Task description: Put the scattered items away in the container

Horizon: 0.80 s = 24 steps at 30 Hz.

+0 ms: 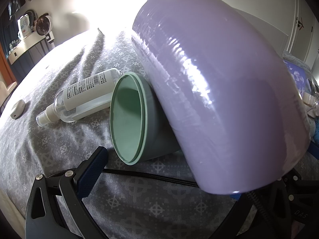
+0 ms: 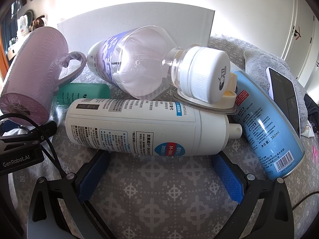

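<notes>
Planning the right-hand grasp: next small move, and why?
Probably roll the right gripper before advancing: it is open, but the white pump bottle lies crosswise just ahead, longer than the gap between its fingers.

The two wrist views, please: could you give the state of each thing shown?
Purple mug: wrapped, tilted, against the green cup.
Green cup: on its side, empty.
Spray bottle: lying flat.
Clear bottle: capped, lying atop white bottle.
Blue can: lying.
Right tool: open.
</notes>
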Tool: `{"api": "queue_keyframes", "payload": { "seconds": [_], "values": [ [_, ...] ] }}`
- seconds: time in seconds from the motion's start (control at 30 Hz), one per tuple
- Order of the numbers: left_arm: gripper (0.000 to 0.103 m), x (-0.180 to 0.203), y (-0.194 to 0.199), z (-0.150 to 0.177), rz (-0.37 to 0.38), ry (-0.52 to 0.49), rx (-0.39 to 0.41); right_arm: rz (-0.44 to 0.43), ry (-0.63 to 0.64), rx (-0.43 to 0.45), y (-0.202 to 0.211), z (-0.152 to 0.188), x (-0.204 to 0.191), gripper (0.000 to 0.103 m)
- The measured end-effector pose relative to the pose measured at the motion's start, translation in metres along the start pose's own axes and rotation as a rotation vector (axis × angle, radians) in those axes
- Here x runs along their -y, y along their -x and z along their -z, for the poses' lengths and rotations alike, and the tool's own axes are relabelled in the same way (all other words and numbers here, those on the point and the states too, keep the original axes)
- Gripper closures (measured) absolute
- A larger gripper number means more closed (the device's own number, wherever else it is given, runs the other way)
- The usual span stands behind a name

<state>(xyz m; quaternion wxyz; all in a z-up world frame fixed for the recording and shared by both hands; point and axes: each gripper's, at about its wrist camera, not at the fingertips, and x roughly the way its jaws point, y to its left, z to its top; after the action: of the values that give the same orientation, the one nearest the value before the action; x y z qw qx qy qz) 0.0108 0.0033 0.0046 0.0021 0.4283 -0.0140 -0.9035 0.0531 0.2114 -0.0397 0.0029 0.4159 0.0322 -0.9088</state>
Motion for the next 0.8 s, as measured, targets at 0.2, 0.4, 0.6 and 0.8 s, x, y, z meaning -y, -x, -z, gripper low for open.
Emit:
{"api": "queue_keyframes", "payload": {
  "seconds": [0.2, 0.4, 0.6, 0.8],
  "values": [
    [0.0, 0.0, 0.0, 0.0, 0.0, 0.0, 0.0, 0.0, 0.0, 0.0, -0.0009, -0.0005, -0.0002, 0.0],
    [0.0, 0.0, 0.0, 0.0, 0.0, 0.0, 0.0, 0.0, 0.0, 0.0, -0.0009, -0.0008, -0.0009, 0.0],
    [0.0, 0.0, 0.0, 0.0, 0.0, 0.0, 0.0, 0.001, 0.001, 0.0, -0.0009, -0.0009, -0.0016, 0.0],
    [0.0, 0.0, 0.0005, 0.0001, 0.0, 0.0, 0.0, 0.0, 0.0, 0.0, -0.0009, -0.0011, -0.0024, 0.0]
  ]
}}
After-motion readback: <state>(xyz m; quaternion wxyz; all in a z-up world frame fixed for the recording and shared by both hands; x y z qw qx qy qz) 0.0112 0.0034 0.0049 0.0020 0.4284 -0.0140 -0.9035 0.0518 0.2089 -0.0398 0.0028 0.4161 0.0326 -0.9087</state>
